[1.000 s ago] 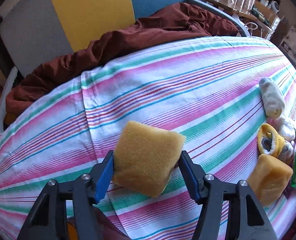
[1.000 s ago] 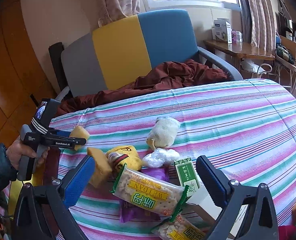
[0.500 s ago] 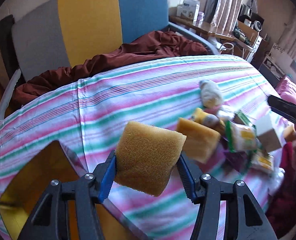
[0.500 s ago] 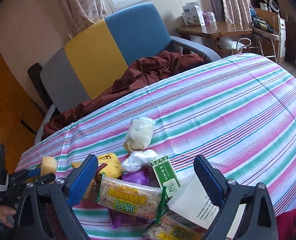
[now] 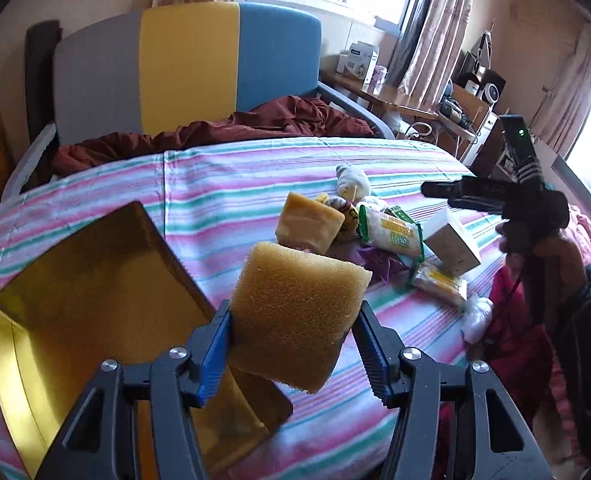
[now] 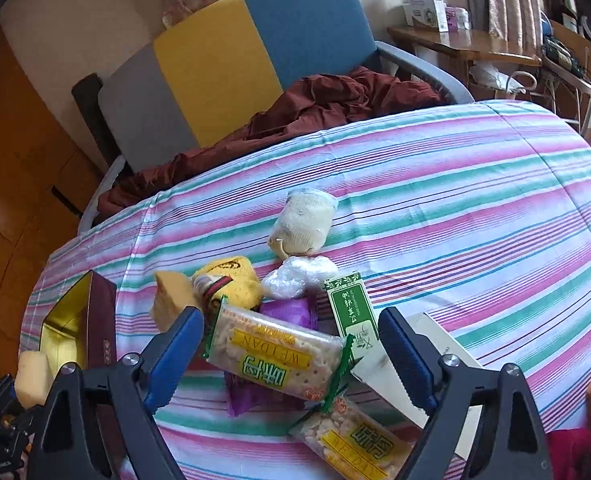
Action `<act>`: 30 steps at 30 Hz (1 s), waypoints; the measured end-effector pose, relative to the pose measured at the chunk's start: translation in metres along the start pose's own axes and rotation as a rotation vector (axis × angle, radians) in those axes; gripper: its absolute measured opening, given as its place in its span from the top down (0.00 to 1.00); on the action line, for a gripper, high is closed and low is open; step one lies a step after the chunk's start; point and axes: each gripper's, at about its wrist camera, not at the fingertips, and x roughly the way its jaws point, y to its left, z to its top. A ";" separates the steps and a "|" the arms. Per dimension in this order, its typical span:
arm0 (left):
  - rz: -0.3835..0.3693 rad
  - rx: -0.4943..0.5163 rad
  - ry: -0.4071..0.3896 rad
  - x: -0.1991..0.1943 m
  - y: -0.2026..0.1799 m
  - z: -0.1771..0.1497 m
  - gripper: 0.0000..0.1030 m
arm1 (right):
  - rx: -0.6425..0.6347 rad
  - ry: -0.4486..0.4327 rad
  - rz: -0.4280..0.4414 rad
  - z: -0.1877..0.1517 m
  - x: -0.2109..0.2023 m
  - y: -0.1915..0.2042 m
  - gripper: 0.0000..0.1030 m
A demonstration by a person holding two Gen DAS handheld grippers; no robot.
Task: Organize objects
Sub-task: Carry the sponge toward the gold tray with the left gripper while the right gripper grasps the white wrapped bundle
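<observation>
Two sponges (image 5: 295,316) (image 5: 309,228), two cracker packs (image 6: 275,354) (image 6: 355,440), one gold-lined box (image 5: 95,280).

- Sponge (image 5: 299,316): coarse open-pored foam, matt, yellow-brown.
- Box (image 5: 95,304): interior glossy gold, mirror-like card; outside maroon, smooth (image 6: 103,320).
- Striped cloth (image 6: 455,208) over the counter: woven cotton look, matt, lightly creased.
- Cracker packet (image 6: 275,352): clear glossy plastic film, crinkled edges.
- Left claw (image 5: 295,356): matt black plastic, ribbed blue pads, bright metal screws.
- Small carton (image 6: 349,308): green printed paperboard, smooth.
- Sock roll (image 6: 305,220): knitted, fuzzy.
</observation>
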 end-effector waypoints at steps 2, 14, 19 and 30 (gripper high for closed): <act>-0.008 -0.027 0.005 -0.003 0.007 -0.010 0.43 | -0.035 0.021 -0.001 0.000 -0.016 -0.002 0.12; -0.035 -0.157 -0.002 -0.021 0.042 -0.057 0.42 | -0.302 0.461 -0.137 -0.065 -0.017 0.011 0.19; -0.048 -0.177 -0.014 -0.030 0.050 -0.070 0.42 | -0.433 0.609 -0.206 -0.101 -0.003 0.023 0.19; -0.018 -0.251 -0.036 -0.050 0.073 -0.099 0.42 | -0.520 0.717 -0.392 -0.132 0.039 0.022 0.20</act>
